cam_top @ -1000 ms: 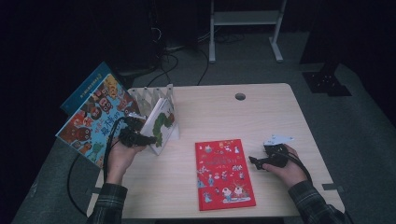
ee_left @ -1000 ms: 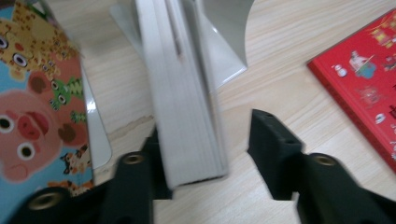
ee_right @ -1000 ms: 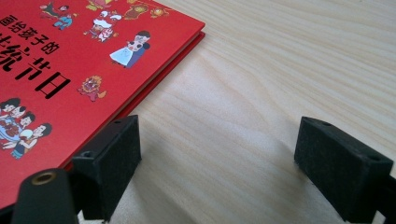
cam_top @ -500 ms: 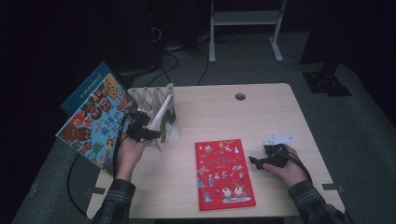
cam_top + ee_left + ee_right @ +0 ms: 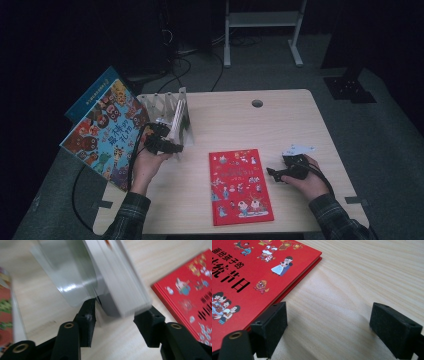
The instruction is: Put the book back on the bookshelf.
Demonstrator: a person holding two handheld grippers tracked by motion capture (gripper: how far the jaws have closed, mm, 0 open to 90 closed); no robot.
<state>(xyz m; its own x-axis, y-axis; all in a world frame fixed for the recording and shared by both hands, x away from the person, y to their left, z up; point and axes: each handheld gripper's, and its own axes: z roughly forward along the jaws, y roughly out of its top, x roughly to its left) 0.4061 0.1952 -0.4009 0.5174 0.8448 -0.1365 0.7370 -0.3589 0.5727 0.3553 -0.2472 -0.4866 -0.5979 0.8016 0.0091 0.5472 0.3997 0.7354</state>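
We see a white-edged book (image 5: 122,287) standing on edge in the metal accordion rack (image 5: 170,112) at the tabletop's (image 5: 300,130) left side, leaning vs a shiny divider, page block facing us in the left gripper view; cover mostly hidden. Red picture book (image 5: 239,185) lies flat, cover up, center-front of tabletop, well apart from rack; cartoon figures + black characters on cover, one corner just beside right gripper (image 5: 329,327) jaw.
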